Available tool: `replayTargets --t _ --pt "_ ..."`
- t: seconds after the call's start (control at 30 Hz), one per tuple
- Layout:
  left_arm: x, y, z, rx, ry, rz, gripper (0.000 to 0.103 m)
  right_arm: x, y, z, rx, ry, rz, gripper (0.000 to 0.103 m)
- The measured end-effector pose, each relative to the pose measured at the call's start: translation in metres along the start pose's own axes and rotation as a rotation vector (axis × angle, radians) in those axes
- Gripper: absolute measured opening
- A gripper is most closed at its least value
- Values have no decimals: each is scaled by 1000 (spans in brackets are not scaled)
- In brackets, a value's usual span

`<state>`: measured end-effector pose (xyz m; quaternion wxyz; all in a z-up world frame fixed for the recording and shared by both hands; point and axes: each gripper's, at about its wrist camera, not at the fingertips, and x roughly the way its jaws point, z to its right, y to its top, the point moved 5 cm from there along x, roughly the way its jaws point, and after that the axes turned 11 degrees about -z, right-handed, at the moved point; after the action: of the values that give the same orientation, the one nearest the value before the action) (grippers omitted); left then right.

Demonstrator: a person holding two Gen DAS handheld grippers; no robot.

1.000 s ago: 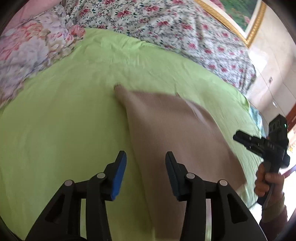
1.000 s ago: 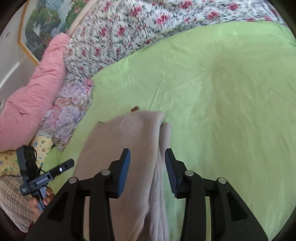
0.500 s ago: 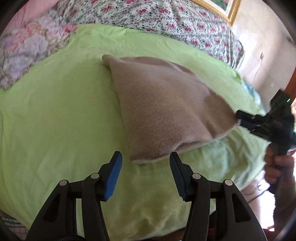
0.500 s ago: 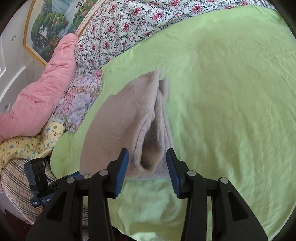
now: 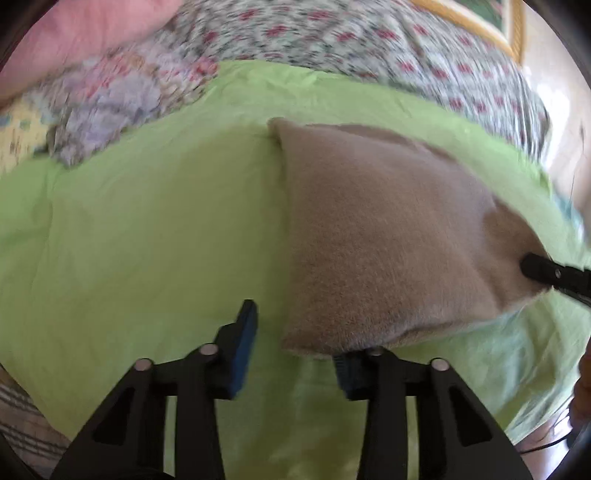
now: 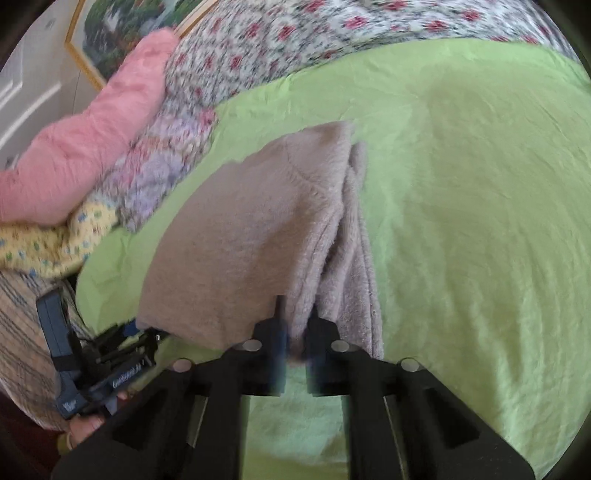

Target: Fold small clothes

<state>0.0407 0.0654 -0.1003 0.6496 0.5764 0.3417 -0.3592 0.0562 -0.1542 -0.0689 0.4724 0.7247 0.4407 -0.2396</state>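
A beige knitted garment (image 5: 380, 236) lies folded on the green bed sheet (image 5: 147, 229). My left gripper (image 5: 295, 332) is open at its near left corner; the right finger is partly under the hem, the left finger (image 5: 243, 332) is on bare sheet. In the right wrist view the garment (image 6: 251, 229) fills the middle, with bunched layers on its right side. My right gripper (image 6: 295, 325) is shut on the garment's near right corner. The right gripper also shows in the left wrist view (image 5: 550, 273) at the garment's right corner.
Floral quilts (image 6: 280, 48) and a pink pillow (image 6: 88, 136) are piled at the head of the bed. A yellow patterned cloth (image 6: 55, 240) lies at the left. The green sheet's (image 6: 480, 221) near edge drops off below the grippers. A framed picture (image 6: 122, 26) hangs behind.
My right gripper has closed on the garment's near right corner. My left gripper has moved in to the near left corner, its right finger slipping under the hem.
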Motion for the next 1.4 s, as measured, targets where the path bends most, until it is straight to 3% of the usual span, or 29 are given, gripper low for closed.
replayTargets --t 0.13,0.2,0.3,0.43,0.63,0.83,0.87,0.9,0.93,1.07,1.2,1.27,1.4 --pt "1 3 -14 -52 -31 -33 37 -35 8 5 -28 -3 53 7" --pt "7 -1 -13 -48 -15 -61 35 -28 5 10 -29 -21 33 7" --pt "1 2 -17 -71 -49 -64 33 -10 -4 20 4 -38 -15 7" --pt "16 1 -31 -165 -162 -138 33 5 -15 29 54 -16 -43 7" --pt "19 3 -41 -200 -250 -183 35 25 -24 23 26 -60 -40 8" --pt "-2 5 -33 -44 -312 -202 31 14 -25 29 23 -74 -65 8" --pt "-9 5 -31 -16 -316 -193 31 10 -24 31 34 -86 -72 14" --pt "-18 7 -30 9 -333 -179 31 6 -22 33 42 -97 -77 28" --pt "-25 10 -30 23 -354 -167 31 -3 -20 36 67 -110 -73 35" --pt "-43 40 -28 45 -428 -106 32 -33 2 30 80 -74 7 37" --pt "-34 92 -1 84 -488 -79 33 -37 48 7 40 -12 70 37" --pt "-22 113 9 100 -440 -51 33 -24 75 -4 30 19 70 37" --pt "15 148 24 127 -415 -112 32 24 108 -2 23 20 3 37"
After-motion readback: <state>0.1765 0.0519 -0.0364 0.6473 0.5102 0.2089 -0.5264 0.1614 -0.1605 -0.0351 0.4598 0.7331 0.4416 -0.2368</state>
